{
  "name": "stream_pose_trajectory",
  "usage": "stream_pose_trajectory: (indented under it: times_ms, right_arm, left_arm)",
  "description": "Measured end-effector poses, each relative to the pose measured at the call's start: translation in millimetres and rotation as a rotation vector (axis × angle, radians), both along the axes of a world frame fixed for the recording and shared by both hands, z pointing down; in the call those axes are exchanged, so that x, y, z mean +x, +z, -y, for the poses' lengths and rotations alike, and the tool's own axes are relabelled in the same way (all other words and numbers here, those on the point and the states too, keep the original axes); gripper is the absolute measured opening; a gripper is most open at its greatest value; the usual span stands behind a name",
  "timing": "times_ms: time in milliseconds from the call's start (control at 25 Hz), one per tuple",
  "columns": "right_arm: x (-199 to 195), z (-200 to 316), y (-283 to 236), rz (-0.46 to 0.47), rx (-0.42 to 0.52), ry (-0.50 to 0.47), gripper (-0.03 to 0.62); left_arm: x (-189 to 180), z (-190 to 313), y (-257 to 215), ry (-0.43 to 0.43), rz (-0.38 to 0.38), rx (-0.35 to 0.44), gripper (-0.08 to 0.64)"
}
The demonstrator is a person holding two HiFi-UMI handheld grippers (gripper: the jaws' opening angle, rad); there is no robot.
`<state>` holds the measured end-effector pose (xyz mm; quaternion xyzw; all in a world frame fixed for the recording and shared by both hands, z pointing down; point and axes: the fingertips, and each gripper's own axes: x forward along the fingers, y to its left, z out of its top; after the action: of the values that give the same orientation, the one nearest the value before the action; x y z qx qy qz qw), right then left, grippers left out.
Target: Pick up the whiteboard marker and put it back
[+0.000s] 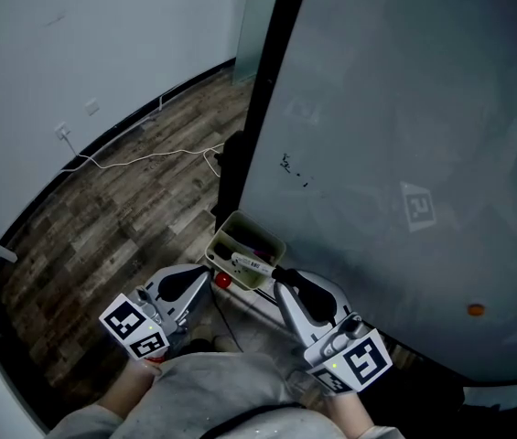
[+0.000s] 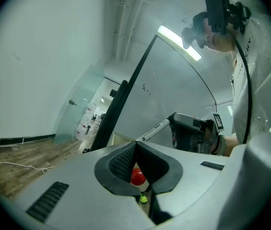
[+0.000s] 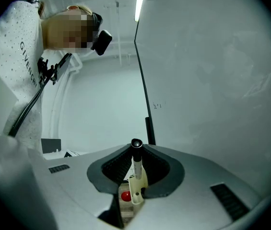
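The white whiteboard marker (image 1: pixel 251 264) with a black cap lies level between the jaws of my right gripper (image 1: pixel 279 274), which is shut on it. It hangs just over the pale yellow marker box (image 1: pixel 216 242) at the whiteboard's (image 1: pixel 395 126) lower left corner. In the right gripper view the marker (image 3: pixel 136 161) points straight ahead out of the right gripper (image 3: pixel 136 150). In the left gripper view the marker (image 2: pixel 154 130) sticks out of the right gripper (image 2: pixel 176 128). My left gripper (image 1: pixel 207 277) hovers beside the box, left of the marker, its pads meeting with nothing between them (image 2: pixel 135 145).
A small red round thing (image 1: pixel 223 281) sits just below the box, seen under both grippers' jaws (image 2: pixel 136 176) (image 3: pixel 125 195). The whiteboard's black frame post (image 1: pixel 258 90) rises behind the box. A white cable (image 1: pixel 148 158) trails over the wooden floor by the wall.
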<state>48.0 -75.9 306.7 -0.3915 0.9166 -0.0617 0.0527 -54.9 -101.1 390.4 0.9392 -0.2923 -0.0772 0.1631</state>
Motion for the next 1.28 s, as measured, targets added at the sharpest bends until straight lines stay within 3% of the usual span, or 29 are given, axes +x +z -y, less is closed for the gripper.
stream_pose_trajectory:
  times_ms: [1280]
  right_arm:
    - [-1,12,-27,0.085,0.045,-0.059,0.078]
  left_arm:
    - [-15,27,-14,-0.073,0.038,0.067,0.015]
